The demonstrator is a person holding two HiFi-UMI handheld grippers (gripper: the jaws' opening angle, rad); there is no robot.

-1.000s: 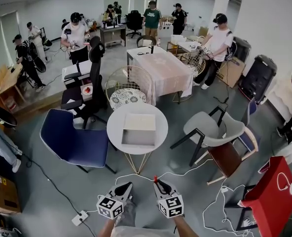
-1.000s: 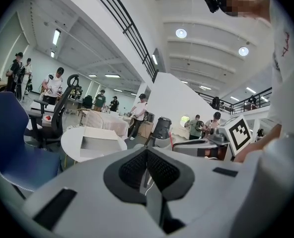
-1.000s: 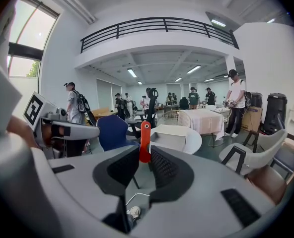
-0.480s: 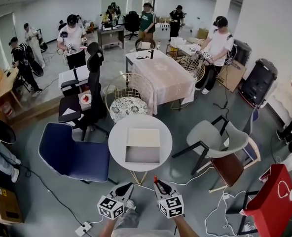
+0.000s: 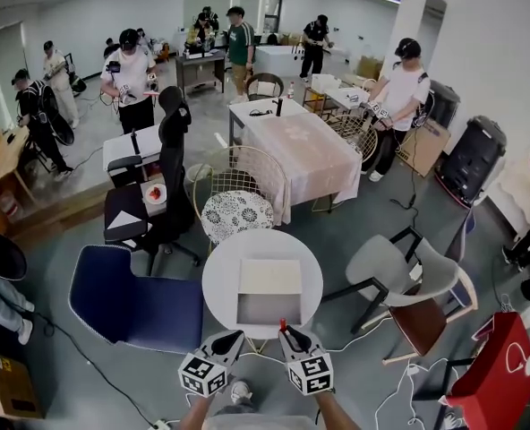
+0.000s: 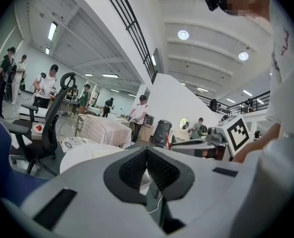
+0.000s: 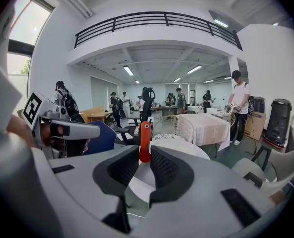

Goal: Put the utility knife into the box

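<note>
Your right gripper (image 7: 144, 158) clamps the orange utility knife (image 7: 145, 139) by its lower end; the rest stands up past the jaws. It is probably light, stiff and smooth-cased, so a firm mid-body grip suits it. Your left gripper (image 6: 147, 152) is closed on nothing. The box (image 5: 269, 292) sits open on the round table (image 5: 218, 280).

knife (image 7: 145, 142): is showing red-orange
box (image 5: 269, 292): is looking pale beige
counter (image 5: 220, 280): is showing plain white
chair (image 5: 135, 307): is showing dark blue
cushion (image 5: 236, 213): is wearing a black-and-white floral print
left claw (image 6: 147, 155), right claw (image 7: 143, 157): are showing grey-white, with black ribbed pads (image 7: 163, 170)
</note>
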